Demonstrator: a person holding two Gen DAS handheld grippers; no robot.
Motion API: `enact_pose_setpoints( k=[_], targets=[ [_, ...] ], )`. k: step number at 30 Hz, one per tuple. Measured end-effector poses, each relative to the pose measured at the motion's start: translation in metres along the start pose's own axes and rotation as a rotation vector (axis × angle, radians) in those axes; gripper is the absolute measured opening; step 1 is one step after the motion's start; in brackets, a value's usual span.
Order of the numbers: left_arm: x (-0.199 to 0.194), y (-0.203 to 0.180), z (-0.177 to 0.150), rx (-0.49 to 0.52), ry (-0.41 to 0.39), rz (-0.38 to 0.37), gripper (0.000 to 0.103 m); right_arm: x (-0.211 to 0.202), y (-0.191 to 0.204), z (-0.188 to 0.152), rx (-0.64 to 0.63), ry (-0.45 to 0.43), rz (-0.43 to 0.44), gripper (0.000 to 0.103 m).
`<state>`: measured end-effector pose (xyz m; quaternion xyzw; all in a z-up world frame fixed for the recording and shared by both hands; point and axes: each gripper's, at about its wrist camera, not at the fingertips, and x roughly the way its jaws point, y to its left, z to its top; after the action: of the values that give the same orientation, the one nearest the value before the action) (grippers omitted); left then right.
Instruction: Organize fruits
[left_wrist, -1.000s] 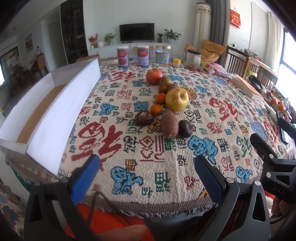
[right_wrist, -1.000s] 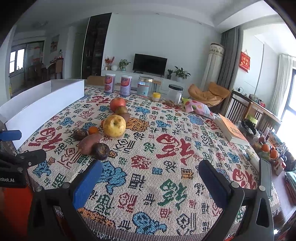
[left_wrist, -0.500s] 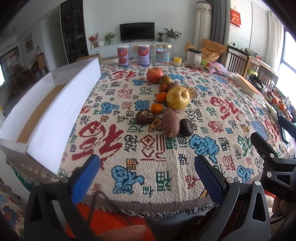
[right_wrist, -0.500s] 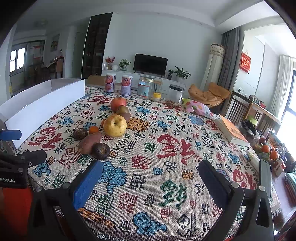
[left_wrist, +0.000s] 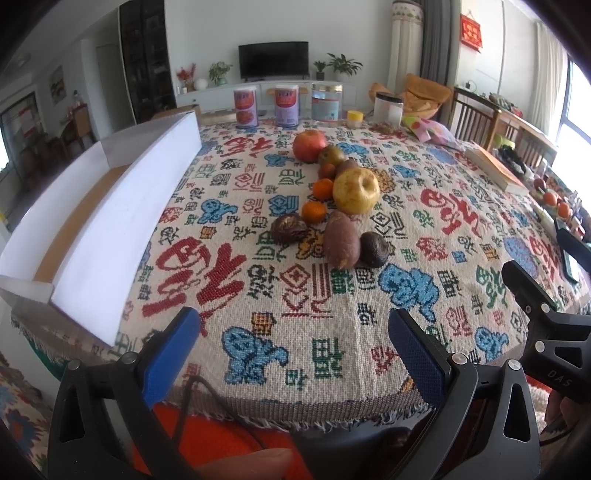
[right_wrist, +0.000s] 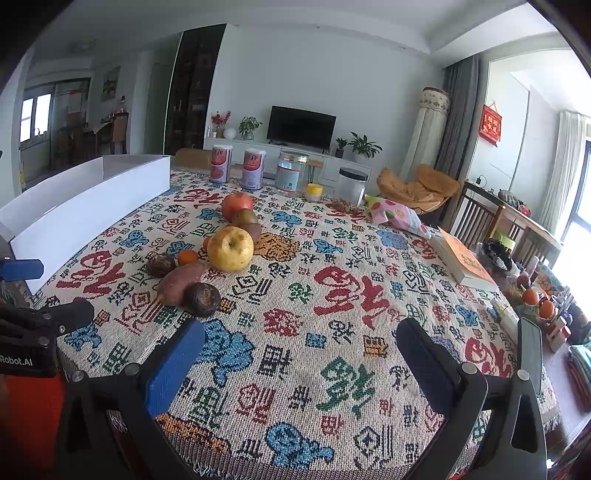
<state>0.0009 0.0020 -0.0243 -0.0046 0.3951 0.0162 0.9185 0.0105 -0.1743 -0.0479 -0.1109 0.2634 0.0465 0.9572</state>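
Observation:
A row of fruit lies mid-table on the patterned cloth: a red apple (left_wrist: 309, 145), a yellow apple (left_wrist: 355, 191), small oranges (left_wrist: 314, 211), a purple sweet potato (left_wrist: 341, 244) and two dark wrinkled fruits (left_wrist: 289, 228). From the right wrist view the yellow apple (right_wrist: 230, 248) and sweet potato (right_wrist: 180, 283) sit to the left. A long white cardboard box (left_wrist: 110, 221) stands open along the table's left edge. My left gripper (left_wrist: 293, 338) hovers open over the near table edge, empty. My right gripper (right_wrist: 301, 345) is open and empty too, over the cloth right of the fruit.
Two pink cans (left_wrist: 245, 109), a clear jar (left_wrist: 326, 102), a small yellow-lidded pot (left_wrist: 354, 119) and a frosted jar (left_wrist: 388, 108) line the far edge. A snack bag (right_wrist: 397, 218) and an orange book (right_wrist: 463, 262) lie on the right. Wooden chairs (right_wrist: 480, 218) stand beyond.
Both grippers have edged slightly forward toward the fruit. Neither has opened, shut or touched anything.

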Motion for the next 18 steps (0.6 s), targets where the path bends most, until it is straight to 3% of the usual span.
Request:
enact_pose_setpoints(
  k=[6, 10, 15, 18],
  targets=[
    [0.007, 0.01, -0.001, -0.025, 0.013, 0.002, 0.102, 0.0, 0.001, -0.001, -0.006, 0.0, -0.003, 0.103],
    [0.031, 0.022, -0.004, -0.048, 0.065, -0.001, 0.102, 0.006, 0.003, -0.004, -0.019, 0.016, 0.01, 0.103],
    [0.064, 0.015, -0.005, 0.012, 0.088, 0.036, 0.102, 0.038, 0.005, -0.017, -0.015, 0.113, 0.093, 0.103],
    [0.08, 0.009, 0.001, 0.03, 0.114, 0.003, 0.102, 0.073, 0.007, -0.029, -0.035, 0.207, 0.129, 0.103]
  ],
)
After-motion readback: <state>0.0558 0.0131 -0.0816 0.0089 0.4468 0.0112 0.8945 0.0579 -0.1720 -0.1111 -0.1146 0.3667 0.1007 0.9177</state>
